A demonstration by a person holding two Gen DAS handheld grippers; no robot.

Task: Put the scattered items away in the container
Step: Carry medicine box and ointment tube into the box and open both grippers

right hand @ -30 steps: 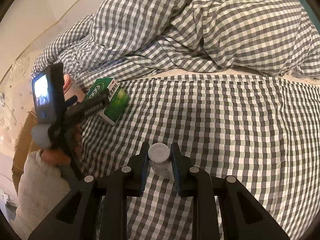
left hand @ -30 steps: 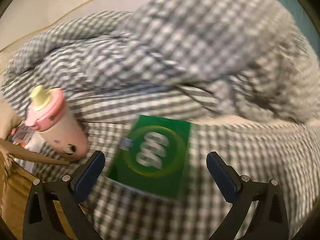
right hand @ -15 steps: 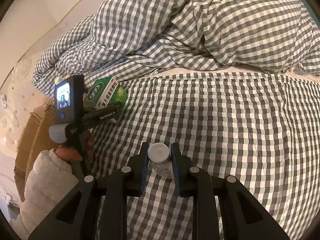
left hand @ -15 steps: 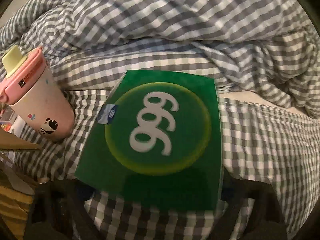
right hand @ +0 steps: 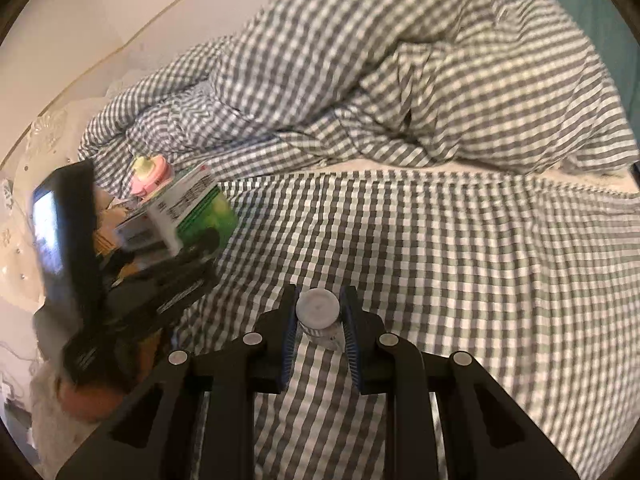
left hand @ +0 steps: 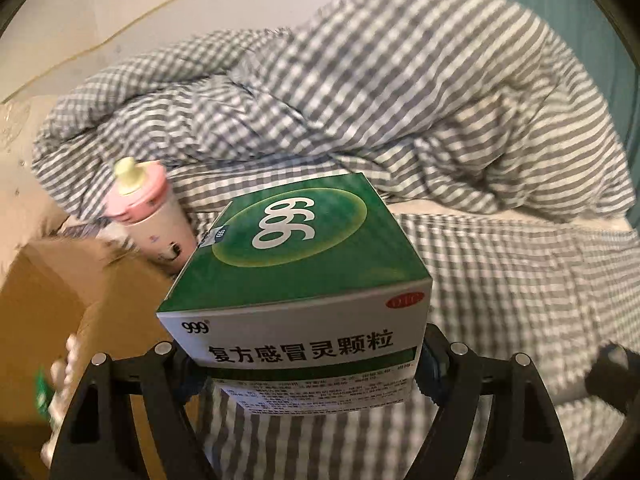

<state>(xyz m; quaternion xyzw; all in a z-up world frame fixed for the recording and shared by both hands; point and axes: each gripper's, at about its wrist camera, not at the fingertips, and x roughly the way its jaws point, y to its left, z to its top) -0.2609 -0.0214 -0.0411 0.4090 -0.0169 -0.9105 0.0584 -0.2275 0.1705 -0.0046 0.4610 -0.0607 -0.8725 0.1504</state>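
Observation:
My left gripper (left hand: 304, 364) is shut on a green and white medicine box (left hand: 304, 280) marked 999 and holds it lifted above the bed, beside a cardboard box (left hand: 60, 300) at the left. The same green box (right hand: 192, 216) shows in the right wrist view, held by the left gripper (right hand: 188, 252). My right gripper (right hand: 318, 320) is shut on a small clear bottle with a white cap (right hand: 317, 307), just above the checked sheet. A pink-lidded cup (left hand: 148, 216) lies behind the green box, by the cardboard box.
A rumpled grey checked duvet (left hand: 400, 92) piles up at the back of the bed. The flat checked sheet (right hand: 460, 260) spreads to the right. Small items (left hand: 56, 392) lie in the cardboard box at the lower left. A pale wall stands behind.
My left gripper closed on the green box and lifted it off the sheet, toward the cardboard box. The right gripper keeps holding the small bottle and has barely moved.

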